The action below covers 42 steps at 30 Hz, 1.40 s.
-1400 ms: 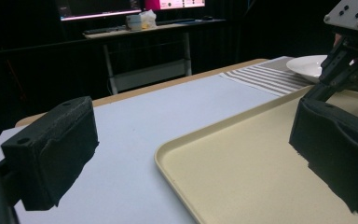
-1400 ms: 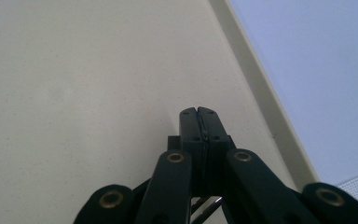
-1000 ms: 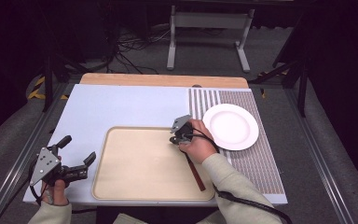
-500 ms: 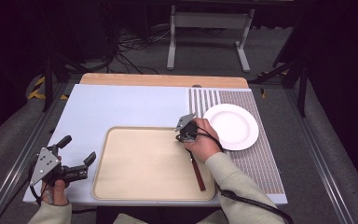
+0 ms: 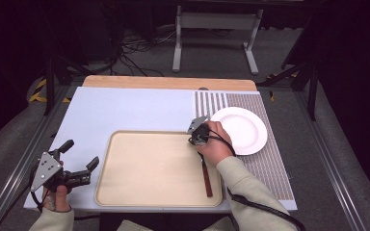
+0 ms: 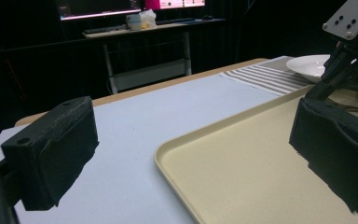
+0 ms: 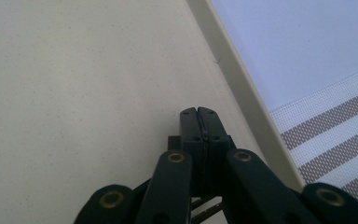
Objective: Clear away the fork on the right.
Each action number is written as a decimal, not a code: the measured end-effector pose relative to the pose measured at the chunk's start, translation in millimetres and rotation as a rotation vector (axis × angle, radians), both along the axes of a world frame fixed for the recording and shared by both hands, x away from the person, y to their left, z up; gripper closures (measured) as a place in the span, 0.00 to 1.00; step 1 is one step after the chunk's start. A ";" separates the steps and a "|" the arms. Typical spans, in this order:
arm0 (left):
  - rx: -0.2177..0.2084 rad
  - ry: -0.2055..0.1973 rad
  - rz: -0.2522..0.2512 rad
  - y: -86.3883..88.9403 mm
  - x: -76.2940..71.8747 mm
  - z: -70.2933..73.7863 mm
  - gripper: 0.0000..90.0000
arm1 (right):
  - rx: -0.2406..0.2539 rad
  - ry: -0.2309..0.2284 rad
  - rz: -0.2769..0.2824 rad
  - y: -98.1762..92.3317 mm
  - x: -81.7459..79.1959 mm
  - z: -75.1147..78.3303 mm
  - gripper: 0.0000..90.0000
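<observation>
We see a cream-beige tray [image 5: 154, 168] on a pale lavender-blue mat [image 5: 135, 110], beside a placemat [image 5: 265, 159] striped in white and brown. A plain white plate [image 5: 243, 130] rests on the stripes. Both grippers carry black jaws, the left gripper [image 5: 79, 161] topped by a grey plate.

The room is dark. A grey carpeted floor [image 5: 279, 48] lies beyond the table [image 5: 125, 108], which has a pale blue top and a wooden strip along its far edge. Past the table stands a white metal stand [image 5: 214, 36] on two legs, with black cables [image 5: 130, 55] tangled on the floor to its left. Behind the stand, lit screens [image 6: 130, 5] glow on a desk.
</observation>
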State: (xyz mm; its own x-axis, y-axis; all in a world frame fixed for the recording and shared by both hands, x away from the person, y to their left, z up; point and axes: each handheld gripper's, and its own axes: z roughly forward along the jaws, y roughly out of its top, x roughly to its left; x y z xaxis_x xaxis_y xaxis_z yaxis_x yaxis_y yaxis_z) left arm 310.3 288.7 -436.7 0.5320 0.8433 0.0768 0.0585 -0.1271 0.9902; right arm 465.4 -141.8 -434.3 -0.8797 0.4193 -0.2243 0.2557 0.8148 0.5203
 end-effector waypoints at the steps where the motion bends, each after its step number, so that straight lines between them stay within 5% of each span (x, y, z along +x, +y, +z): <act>1: 0.000 0.000 0.000 -0.2 0.0 0.0 0.02 | -0.001 -0.001 -0.003 -0.9 0.1 0.3 1.00; 20: -0.002 -0.001 0.001 0.0 -0.6 -0.1 0.02 | -0.026 0.004 -0.069 -19.5 2.9 2.7 1.00; 29: -0.002 -0.002 0.001 -0.1 -0.7 0.2 0.02 | 0.024 -0.018 -0.049 -19.2 -1.5 14.6 0.99; 42: 0.000 -0.001 0.002 -1.0 -0.8 0.2 0.02 | 0.232 -0.098 -0.018 -29.0 -24.4 56.2 0.33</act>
